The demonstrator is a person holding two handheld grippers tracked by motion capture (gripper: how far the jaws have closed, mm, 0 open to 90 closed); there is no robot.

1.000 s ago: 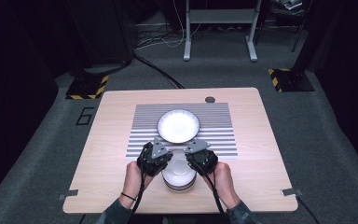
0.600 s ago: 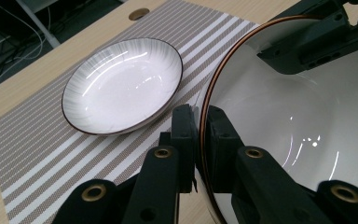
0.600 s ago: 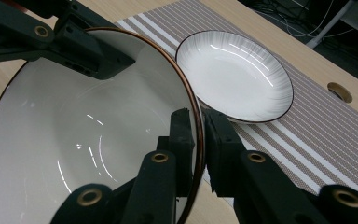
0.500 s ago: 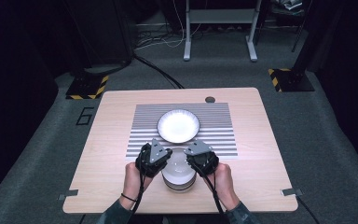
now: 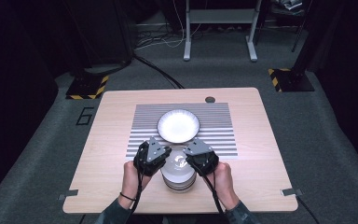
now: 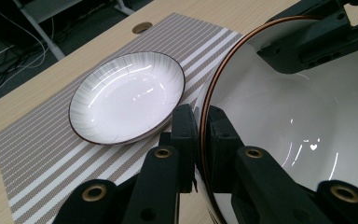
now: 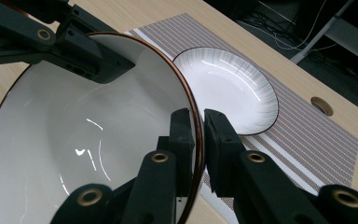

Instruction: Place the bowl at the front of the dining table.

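Observation:
A white bowl with a brown rim [image 5: 177, 163] tops a stack of bowls [image 5: 178, 181] near the table's front edge. My left gripper [image 5: 164, 158] is shut on the bowl's left rim, and my right gripper [image 5: 191, 158] is shut on its right rim. In the left gripper view the jaws [image 6: 199, 125] pinch the thin rim of the bowl [image 6: 289, 126], with the right gripper [image 6: 317, 37] across it. The right gripper view has its jaws [image 7: 199, 127] clamped on the rim of the bowl [image 7: 74, 140], opposite the left gripper [image 7: 51, 37]. Whether the bowl is clear of the stack I cannot tell.
A shallow white ribbed plate [image 5: 178, 126] lies on a grey striped placemat [image 5: 214, 126] just beyond the bowls. A round cable hole [image 5: 209, 99] sits near the table's far edge. Bare wood [image 5: 107, 140] flanks the mat on both sides.

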